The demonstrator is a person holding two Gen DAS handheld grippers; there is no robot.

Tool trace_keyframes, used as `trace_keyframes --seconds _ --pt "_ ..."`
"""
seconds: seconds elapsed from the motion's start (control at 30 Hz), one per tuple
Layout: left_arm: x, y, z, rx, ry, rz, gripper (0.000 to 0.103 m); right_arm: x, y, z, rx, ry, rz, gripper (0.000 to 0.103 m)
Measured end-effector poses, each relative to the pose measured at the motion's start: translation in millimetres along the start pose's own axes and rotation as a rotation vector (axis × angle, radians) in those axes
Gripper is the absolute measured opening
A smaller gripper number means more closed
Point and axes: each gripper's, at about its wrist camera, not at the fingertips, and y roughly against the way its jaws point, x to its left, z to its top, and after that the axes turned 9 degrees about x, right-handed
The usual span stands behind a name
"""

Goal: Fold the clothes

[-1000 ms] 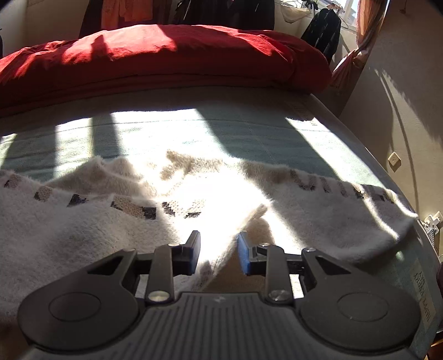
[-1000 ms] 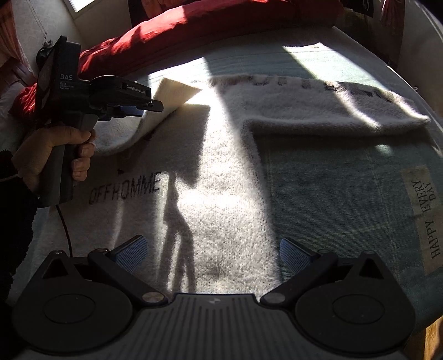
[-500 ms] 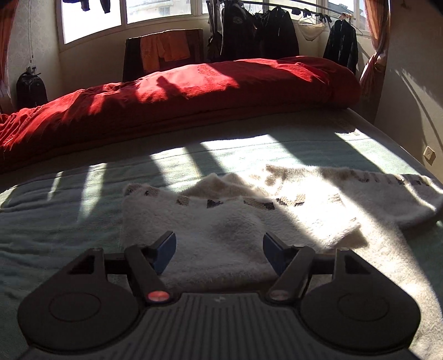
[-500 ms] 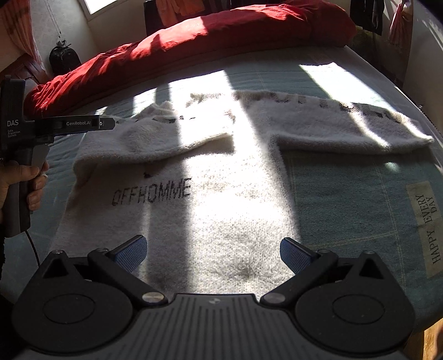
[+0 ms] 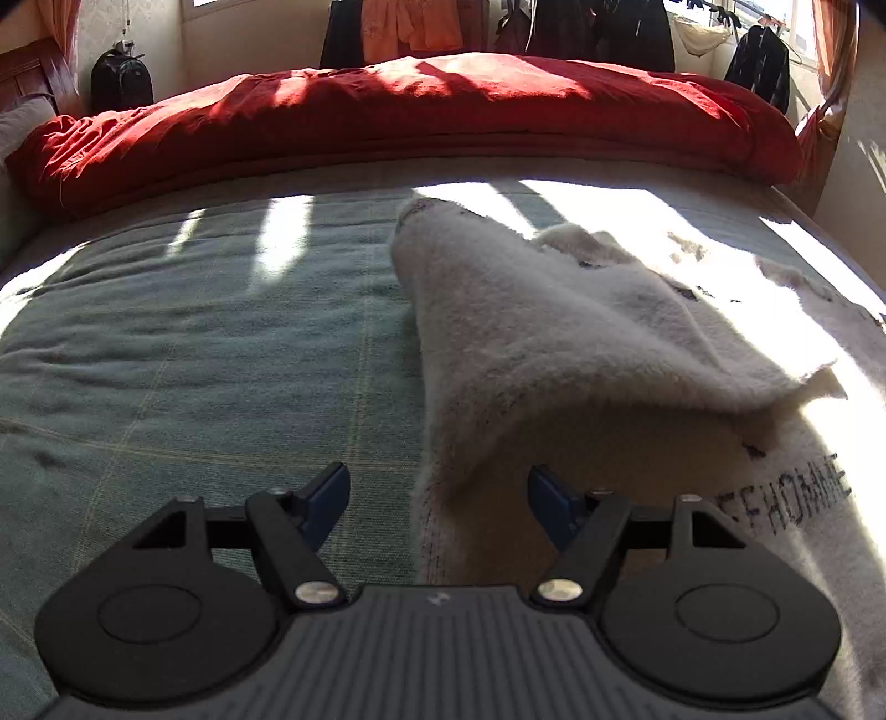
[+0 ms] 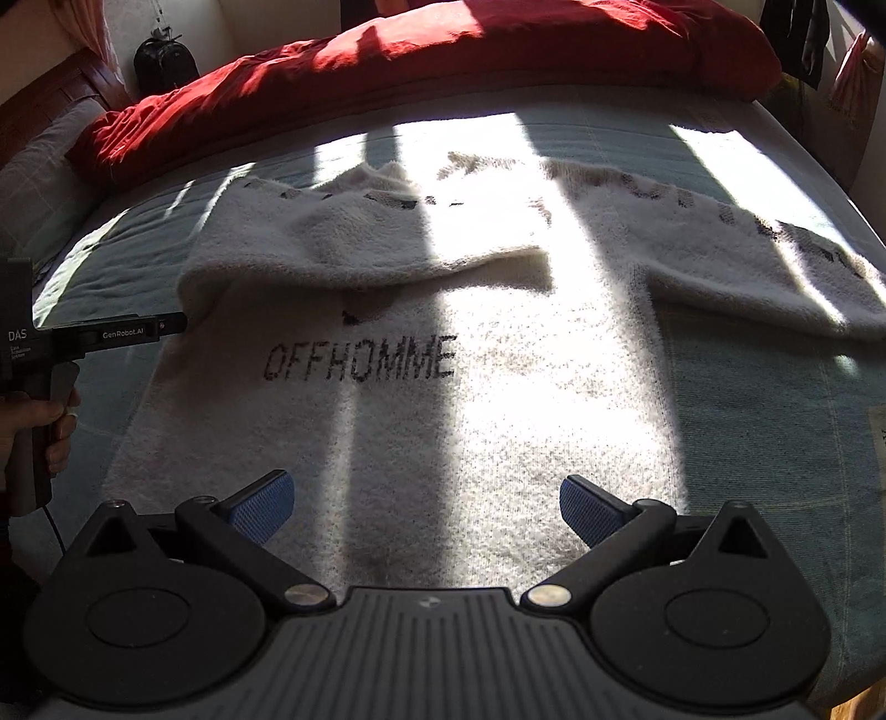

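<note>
A cream fuzzy sweater point(image 6: 498, 421) with black "OFFHOMME" lettering lies flat on the bed. Its left sleeve point(image 6: 354, 243) is folded in across the chest; its right sleeve point(image 6: 736, 260) still stretches out to the right. My left gripper point(image 5: 437, 501) is open and empty at the sweater's left edge, with the folded sleeve point(image 5: 554, 343) just ahead. It also shows at the left of the right wrist view point(image 6: 166, 327). My right gripper point(image 6: 426, 504) is open and empty above the sweater's lower body.
The bed has a green checked cover point(image 5: 194, 360). A rolled red duvet point(image 5: 415, 116) lies along the far side. A black bag point(image 5: 122, 80) and hanging clothes point(image 5: 581, 27) stand behind the bed. A wall point(image 5: 864, 155) is on the right.
My left gripper let go of the left sleeve, opened, and drew back to the sweater's left edge. The sleeve now lies folded across the chest. My right gripper stayed open over the lower body.
</note>
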Motion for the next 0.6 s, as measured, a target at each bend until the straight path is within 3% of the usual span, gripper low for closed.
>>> trace_keyframes --seconds 0.33,0.47,0.6 --pt "12.0 -36.8 8.9 -0.057 -0.037 0.118 0.075 -0.2 -27.4 18.5 0.045 -0.004 -0.028 0.103" --pt "21.2 -37.4 2.1 -0.082 -0.042 0.113 0.077 -0.5 -30.6 31.1 -0.010 0.006 -0.010 0.103" --pt "35.8 -41.8 3.1 -0.071 0.048 0.063 0.080 -10.3 -33.2 53.8 -0.085 -0.011 0.068 0.102"
